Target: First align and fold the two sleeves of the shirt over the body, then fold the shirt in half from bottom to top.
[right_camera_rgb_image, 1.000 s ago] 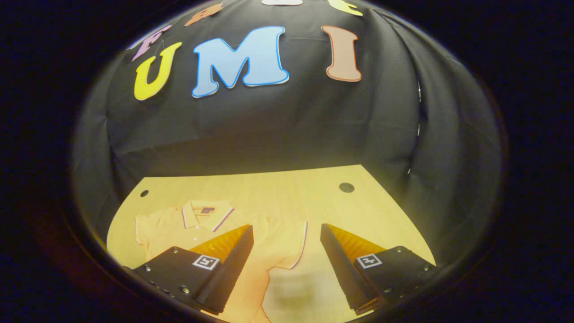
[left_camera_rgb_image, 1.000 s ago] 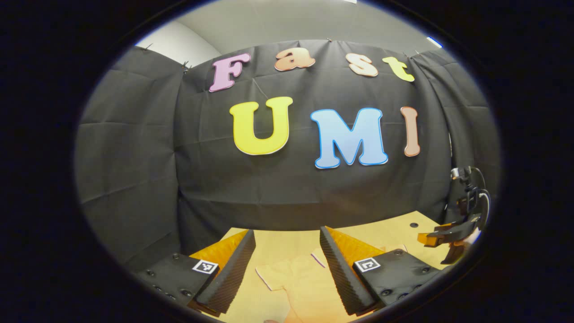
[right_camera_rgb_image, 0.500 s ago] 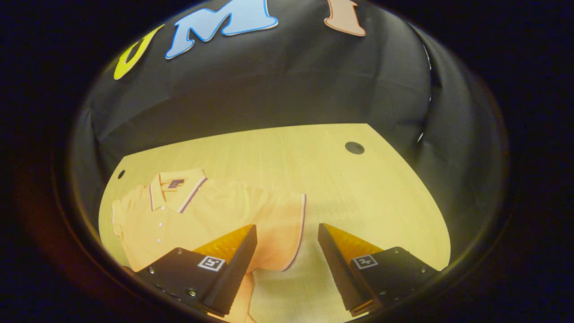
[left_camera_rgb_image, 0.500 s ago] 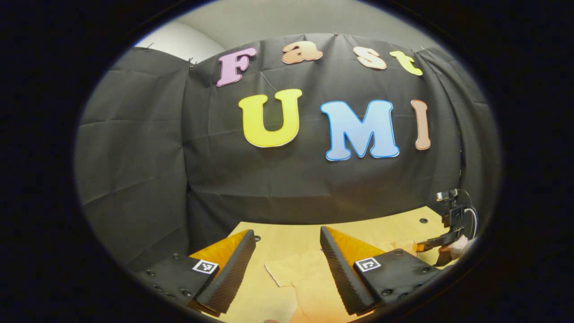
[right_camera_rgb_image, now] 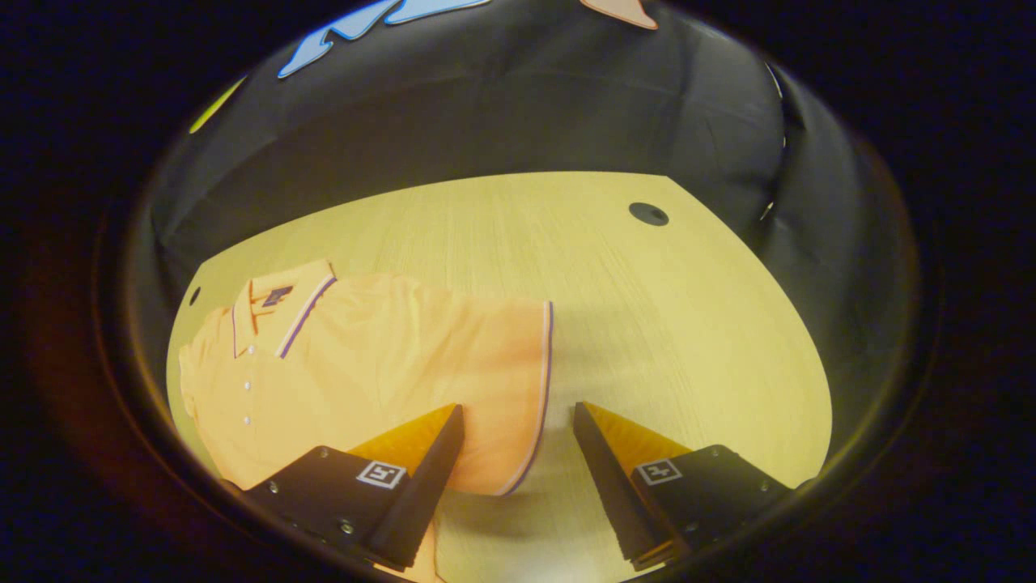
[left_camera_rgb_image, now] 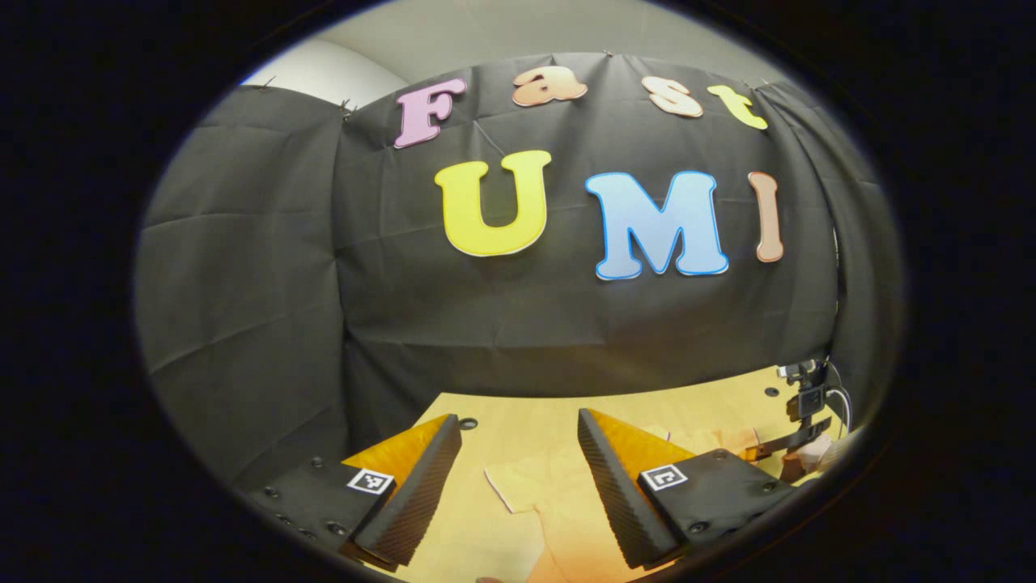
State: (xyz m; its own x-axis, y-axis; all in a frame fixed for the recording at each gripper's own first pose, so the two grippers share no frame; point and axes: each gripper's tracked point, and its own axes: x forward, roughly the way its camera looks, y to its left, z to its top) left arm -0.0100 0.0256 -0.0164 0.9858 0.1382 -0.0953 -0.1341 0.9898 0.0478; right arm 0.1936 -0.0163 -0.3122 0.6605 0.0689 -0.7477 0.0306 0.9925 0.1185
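An orange polo shirt (right_camera_rgb_image: 364,364) lies flat on the wooden table (right_camera_rgb_image: 647,324), its collar (right_camera_rgb_image: 279,300) to the left. Its right sleeve has a striped hem (right_camera_rgb_image: 544,380). My right gripper (right_camera_rgb_image: 518,407) hovers open just above that sleeve, the hem running between its fingers. In the left gripper view, my left gripper (left_camera_rgb_image: 518,421) is open above the shirt's other sleeve (left_camera_rgb_image: 522,490), with nothing held. Far to the right in that view, the right gripper (left_camera_rgb_image: 797,441) and the hand (left_camera_rgb_image: 809,457) holding it show low over the table.
Black cloth walls (left_camera_rgb_image: 526,324) enclose the table at the back and sides. Small round holes (right_camera_rgb_image: 647,214) sit near the table's far corners. Bare wood (right_camera_rgb_image: 688,364) lies to the right of the sleeve.
The right gripper has tipped down and come closer to the sleeve hem, so the shirt looks larger. The left gripper has drifted slightly; both stay open.
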